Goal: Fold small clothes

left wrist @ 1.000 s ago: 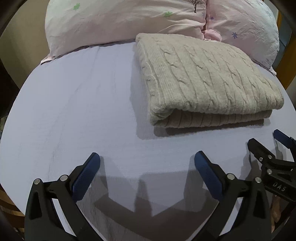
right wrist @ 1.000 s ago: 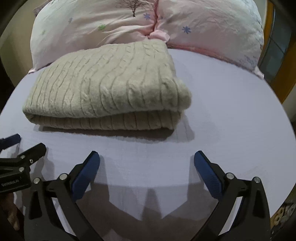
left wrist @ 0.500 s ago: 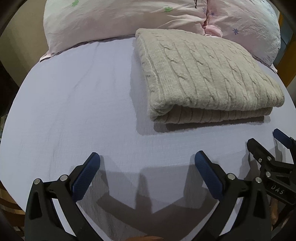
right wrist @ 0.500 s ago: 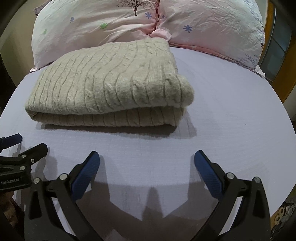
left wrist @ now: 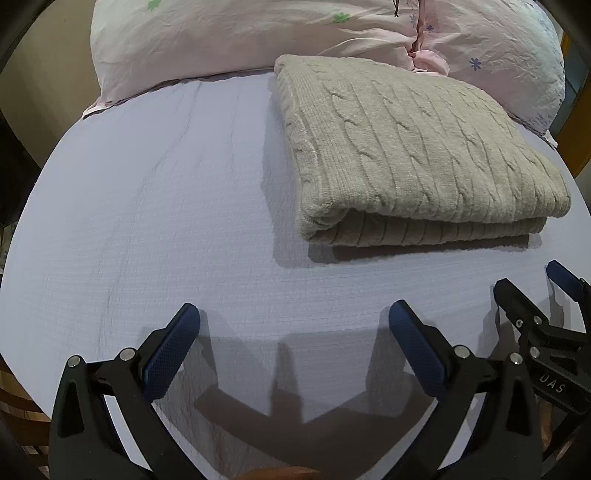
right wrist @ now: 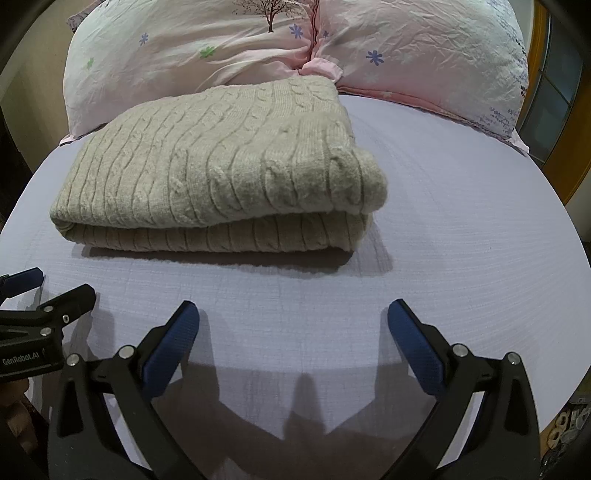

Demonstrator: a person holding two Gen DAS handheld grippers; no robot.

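On the lavender sheet (left wrist: 166,206) in front of you lies the folded sweater (left wrist: 413,155), a beige cable-knit piece doubled over so that two thick layers show along its near edge. Its far edge touches the pink flowered pillows (left wrist: 258,33) at the head of the bed. From your left wrist view the sweater sits ahead and to the right; from your right wrist view it sits ahead and to the left (right wrist: 221,166), with its rounded folded corner pointing toward the middle of the sheet.

Your left gripper (left wrist: 293,325) hovers low over the bare sheet, near the sweater's front edge but apart from it. Its two blue-padded fingers (left wrist: 170,350) stand wide apart with nothing between them. Your right gripper (right wrist: 293,325) is held the same way, fingers (right wrist: 417,350) spread wide and empty, short of the sweater and not touching it.

Each gripper shows in the other's view: your right one at the lower right edge of the left view (left wrist: 546,317), your left one at the lower left edge of the right view (right wrist: 44,299). You hold them side by side, close to each other, both casting dark shadows on the sheet beneath them.
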